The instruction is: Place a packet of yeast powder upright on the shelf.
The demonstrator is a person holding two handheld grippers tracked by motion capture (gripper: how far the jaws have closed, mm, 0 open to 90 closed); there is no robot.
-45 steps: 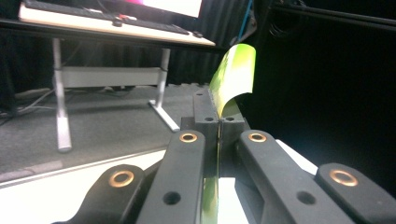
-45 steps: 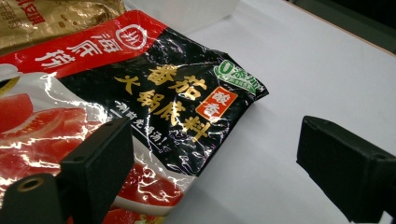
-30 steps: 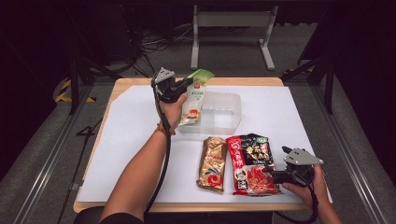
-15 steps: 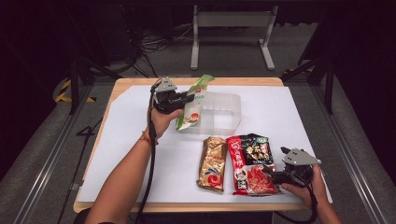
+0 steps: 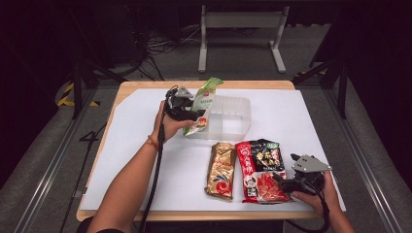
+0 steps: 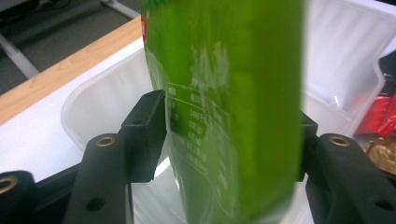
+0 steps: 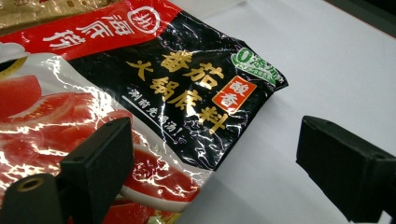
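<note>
A white sheet (image 5: 145, 145) covers the wooden table, dark floor around it. Left of centre, the left gripper (image 5: 194, 115) has just been opening its jaws; the green packet (image 5: 201, 104) stands between them, leaning on the clear plastic bin (image 5: 233, 116). Lower middle lie a gold packet (image 5: 221, 170) and a red-and-black packet (image 5: 261, 170). At lower right, the right gripper (image 5: 284, 182) rests with jaws apart over that packet's edge.

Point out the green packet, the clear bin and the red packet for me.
green packet (image 5: 203, 104), high view, middle of its face
clear bin (image 5: 244, 104), high view, right rim
red packet (image 5: 262, 170), high view, centre of front
</note>
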